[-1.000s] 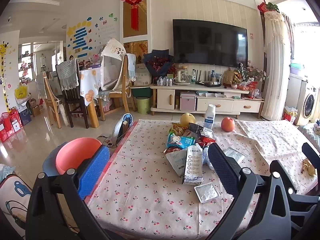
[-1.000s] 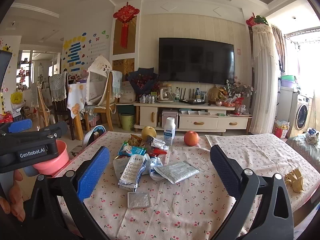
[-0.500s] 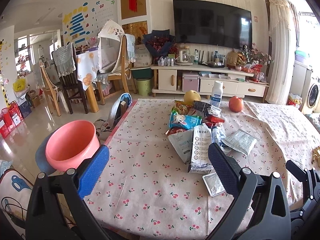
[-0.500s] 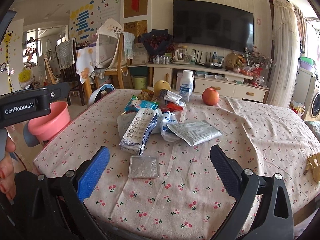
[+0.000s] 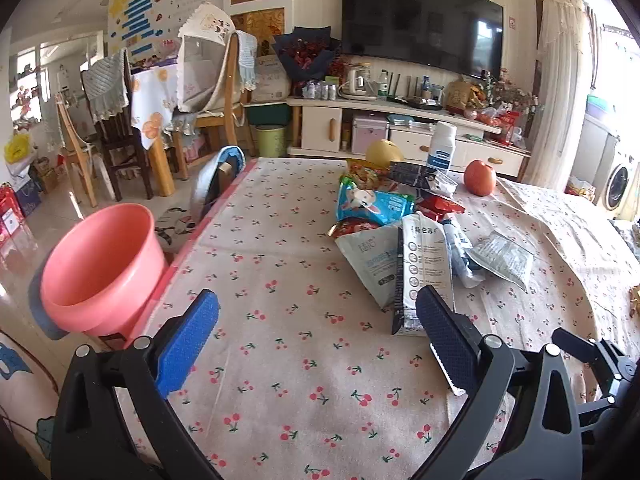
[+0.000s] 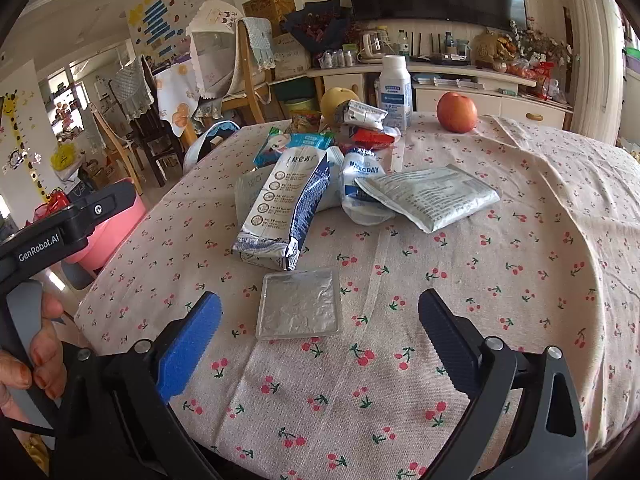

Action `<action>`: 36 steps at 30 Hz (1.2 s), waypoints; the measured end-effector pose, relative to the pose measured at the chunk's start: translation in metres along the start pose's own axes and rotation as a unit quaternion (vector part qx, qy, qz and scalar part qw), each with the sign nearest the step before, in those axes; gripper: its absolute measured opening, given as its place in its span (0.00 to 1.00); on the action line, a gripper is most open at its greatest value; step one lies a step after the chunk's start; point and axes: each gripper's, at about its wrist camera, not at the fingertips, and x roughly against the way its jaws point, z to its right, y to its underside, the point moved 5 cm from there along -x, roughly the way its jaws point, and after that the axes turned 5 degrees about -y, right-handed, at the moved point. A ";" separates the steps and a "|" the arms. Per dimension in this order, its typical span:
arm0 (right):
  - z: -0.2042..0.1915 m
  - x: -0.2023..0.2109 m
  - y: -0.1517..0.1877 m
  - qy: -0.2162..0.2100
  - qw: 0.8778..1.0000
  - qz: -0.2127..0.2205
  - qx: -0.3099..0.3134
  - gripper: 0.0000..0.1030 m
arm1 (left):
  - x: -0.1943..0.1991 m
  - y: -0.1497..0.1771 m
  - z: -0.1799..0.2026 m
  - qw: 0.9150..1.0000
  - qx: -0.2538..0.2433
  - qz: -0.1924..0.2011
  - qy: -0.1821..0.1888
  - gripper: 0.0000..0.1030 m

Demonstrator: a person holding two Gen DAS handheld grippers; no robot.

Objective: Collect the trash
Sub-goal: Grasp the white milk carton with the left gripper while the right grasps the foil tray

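A heap of empty wrappers lies on the cherry-print tablecloth (image 6: 520,260): a white and blue milk pouch (image 6: 284,208), a grey foil packet (image 6: 432,198), a blue snack bag (image 5: 372,204). A flat silver foil tray (image 6: 298,304) lies nearest, just ahead of my right gripper (image 6: 320,328), which is open and empty above the cloth. My left gripper (image 5: 318,328) is open and empty over the table's left part, with the milk pouch (image 5: 426,268) beyond its right finger. A pink bucket (image 5: 100,268) stands beside the table's left edge.
An apple (image 6: 456,112), a yellow pear (image 6: 338,102) and a white bottle (image 6: 395,92) stand behind the heap. Chairs (image 5: 216,92) and a TV cabinet (image 5: 400,128) are beyond the table. A hand (image 6: 24,360) holds the left gripper's handle.
Both grippers have moved forward and lower over the table. The wrapper heap and the foil tray are now much closer. Both stay open.
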 end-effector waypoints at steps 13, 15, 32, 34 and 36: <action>0.002 -0.037 0.012 -0.030 0.999 -0.045 -0.002 0.77 | -0.068 0.001 0.077 0.990 -0.073 -0.048 0.113 0.97; 0.001 -0.040 0.012 -0.033 0.998 -0.051 0.000 0.74 | -0.077 0.003 0.083 0.988 -0.082 -0.056 0.116 0.97; -0.011 -0.060 0.007 -0.007 0.997 -0.052 0.052 0.71 | -0.122 0.004 0.097 0.983 -0.071 -0.089 0.144 0.51; -0.012 -0.062 0.007 0.005 0.997 -0.053 0.064 0.71 | -0.120 0.003 0.094 0.983 -0.067 -0.086 0.146 0.51; -0.014 -0.063 0.007 0.021 0.995 -0.054 0.076 0.67 | -0.119 0.001 0.089 0.984 -0.060 -0.084 0.144 0.51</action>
